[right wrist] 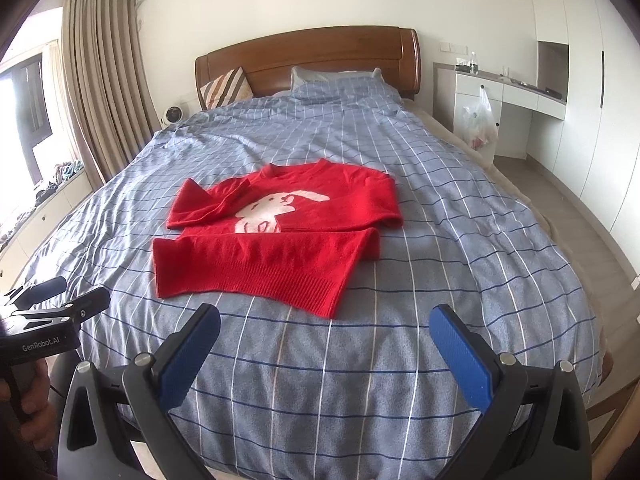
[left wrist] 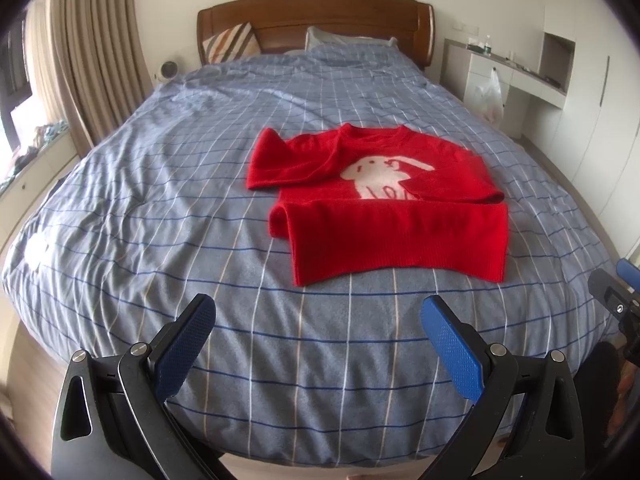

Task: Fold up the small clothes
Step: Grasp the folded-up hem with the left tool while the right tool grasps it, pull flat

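Note:
A small red sweater with a white rabbit on its chest lies on the blue checked bedspread, both sleeves folded in over the body and the hem doubled up toward the front. In the right wrist view the same sweater sits mid-bed. My left gripper hovers above the bed's foot, short of the hem, open with nothing between its blue pads. My right gripper is likewise open and empty, just short of the sweater's near corner. Each gripper appears at the edge of the other's view.
A wooden headboard and pillows stand at the far end. Beige curtains and a window ledge run along the left. A white desk with a hanging plastic bag and wardrobes line the right wall, with floor beside the bed.

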### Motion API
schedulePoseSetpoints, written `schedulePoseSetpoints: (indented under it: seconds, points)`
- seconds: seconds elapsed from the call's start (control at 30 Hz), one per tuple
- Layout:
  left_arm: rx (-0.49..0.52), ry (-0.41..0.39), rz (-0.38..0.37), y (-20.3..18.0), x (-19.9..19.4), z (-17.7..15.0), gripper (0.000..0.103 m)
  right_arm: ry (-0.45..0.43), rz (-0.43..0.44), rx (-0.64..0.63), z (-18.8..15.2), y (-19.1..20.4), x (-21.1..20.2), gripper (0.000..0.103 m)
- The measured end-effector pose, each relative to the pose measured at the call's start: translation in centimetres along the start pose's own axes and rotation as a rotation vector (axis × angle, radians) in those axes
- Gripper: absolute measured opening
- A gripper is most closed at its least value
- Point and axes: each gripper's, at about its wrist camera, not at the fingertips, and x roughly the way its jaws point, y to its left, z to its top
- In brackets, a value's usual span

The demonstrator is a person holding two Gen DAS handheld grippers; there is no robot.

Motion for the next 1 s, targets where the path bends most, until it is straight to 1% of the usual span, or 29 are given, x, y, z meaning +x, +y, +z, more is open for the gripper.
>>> schedulePoseSetpoints:
  seconds: [0.07,0.13,0.17,0.2,0.23,0.3,0.37,0.4,0.47,0.5,0.53,0.57,0.6,0.63,0.67,0.7,0.73,0.77,0.83,0.87,0.93,1.0]
  points:
    - [0.007,-0.008,0.028,0.6,1.3,0.1,0.103,-0.011,0.021,0.019,-0.1,-0.5,0.2,0.103]
    - [0.000,0.027,0.050,1.8,3.9,0.4,0.103,-0.032,0.032,0.050,-0.4,-1.8,1.2,0.103]
    - [-0.019,0.053,0.035,2.7,5.4,0.5,0.103,-0.012,0.018,0.065,-0.6,-2.7,2.5,0.103]
    - [-0.040,0.078,0.014,3.6,6.9,0.7,0.103,0.030,0.004,0.084,-0.9,-3.6,4.1,0.103]
    - [-0.055,0.101,0.008,4.3,8.3,0.7,0.103,0.069,0.012,0.107,-1.2,-4.7,5.6,0.103]
    - [-0.067,0.131,-0.002,5.4,11.0,1.1,0.102,0.119,0.059,0.158,-1.5,-6.3,8.0,0.103]
    - [-0.062,0.150,-0.023,5.5,13.2,1.4,0.102,0.160,0.080,0.200,-1.4,-7.1,10.0,0.103]
    - [-0.055,0.159,-0.036,5.3,14.2,1.6,0.102,0.174,0.093,0.212,-1.3,-7.1,11.0,0.103]
    - [-0.042,0.180,-0.070,4.5,16.0,2.1,0.101,0.187,0.143,0.230,-1.0,-6.9,13.3,0.102]
    - [-0.039,0.189,-0.082,4.2,16.7,2.3,0.100,0.189,0.173,0.240,-1.0,-6.7,14.5,0.102]
    - [-0.036,0.199,-0.086,3.8,17.4,2.4,0.095,0.195,0.208,0.246,-0.9,-6.4,15.7,0.096]
    - [-0.032,0.211,-0.084,3.5,17.9,2.5,0.078,0.208,0.233,0.247,-0.9,-6.1,16.9,0.085]
    - [-0.032,0.227,-0.093,3.4,18.4,2.6,0.053,0.232,0.244,0.243,-0.9,-5.7,18.0,0.078]
    - [-0.042,0.235,-0.123,3.4,18.6,2.6,0.038,0.249,0.245,0.232,-0.8,-5.4,18.9,0.062]
    - [-0.061,0.243,-0.165,3.6,18.4,2.5,0.004,0.248,0.244,0.214,-0.7,-5.2,19.4,0.023]
    - [-0.080,0.252,-0.187,3.8,18.0,2.5,0.003,0.249,0.244,0.195,-0.4,-5.0,19.5,0.003]
    - [-0.086,0.244,-0.190,4.1,17.1,2.4,0.003,0.264,0.245,0.196,-0.1,-5.1,19.4,0.004]
    - [-0.083,0.235,-0.202,4.4,16.0,2.3,0.003,0.268,0.266,0.217,0.2,-5.5,18.7,0.004]
    - [-0.069,0.222,-0.242,5.3,13.2,1.7,0.003,0.255,0.304,0.223,0.8,-6.5,16.2,0.004]
    - [-0.058,0.220,-0.252,5.6,11.9,1.2,0.003,0.263,0.319,0.219,0.9,-6.9,14.8,0.004]
    - [-0.046,0.233,-0.284,6.2,9.7,-0.3,0.003,0.306,0.339,0.214,0.5,-7.4,12.3,0.004]
    - [-0.037,0.261,-0.285,6.2,8.9,-2.0,0.003,0.355,0.336,0.195,-0.6,-7.5,10.8,0.004]
